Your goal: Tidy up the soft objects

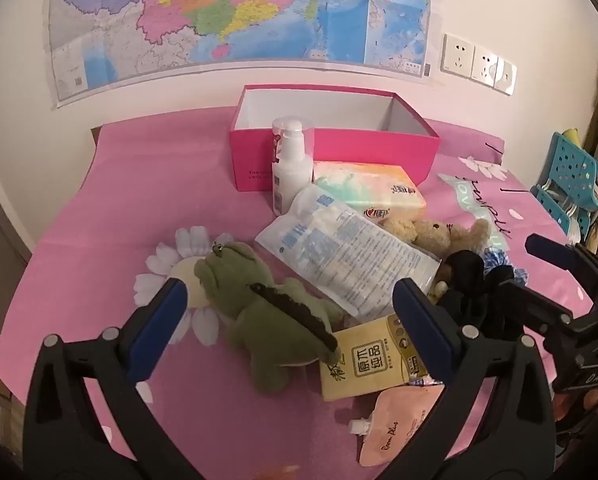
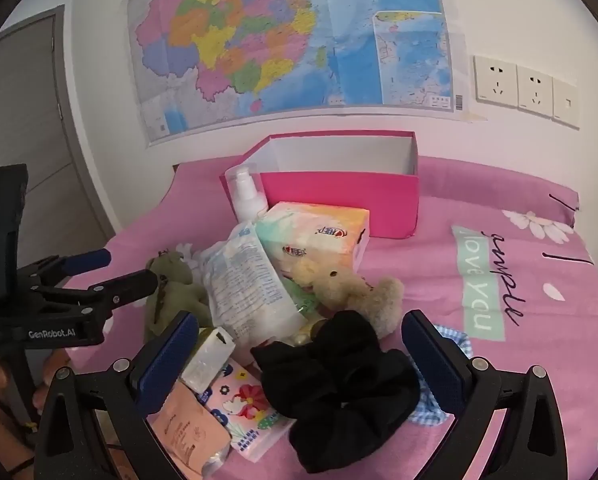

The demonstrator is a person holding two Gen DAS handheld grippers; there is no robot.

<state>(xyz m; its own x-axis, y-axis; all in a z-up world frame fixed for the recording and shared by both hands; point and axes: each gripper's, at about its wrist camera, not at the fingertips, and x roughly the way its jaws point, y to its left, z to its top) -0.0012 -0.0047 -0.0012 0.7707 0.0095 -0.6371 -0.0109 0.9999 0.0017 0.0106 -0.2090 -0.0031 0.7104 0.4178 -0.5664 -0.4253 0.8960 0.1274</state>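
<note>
Black scrunchie fabric [image 2: 339,392] lay nearest to us, bunched on the pink bedsheet [image 1: 119,208] between the spread fingers of our right gripper [image 2: 299,356], which we held wide apart and closed on nothing. A blue checked scrunchie [image 2: 455,344] peeked out from under its right side. Just left of the black fabric lay a flowered tissue pack [image 2: 243,412], a peach spouted pouch [image 2: 187,432] and a small white packet [image 2: 207,360].

Our left gripper [image 1: 291,312] was likewise fully open and empty, hovering over the green crocodile plush [image 1: 267,312], which lay on its side across a daisy printed on the sheet. Beside the plush's tail sat a yellow tissue pack [image 1: 363,360], with the pouch's spout showing below it.

Further in, a clear plastic bag of printed packets [image 1: 339,256] leaned over the middle of the pile, and a beige bear plush [image 1: 439,232] lay just right of it, touching the black scrunchie. Behind those rested a pastel tissue box [image 1: 371,188], and a white pump bottle [image 1: 291,164] stood upright to its left, against the front wall of the open pink box [image 1: 339,148]. We could see bare white inner walls in the box.

Beyond the bed hung a coloured wall map [image 1: 239,16], with wall sockets [image 1: 479,64] to its right.
</note>
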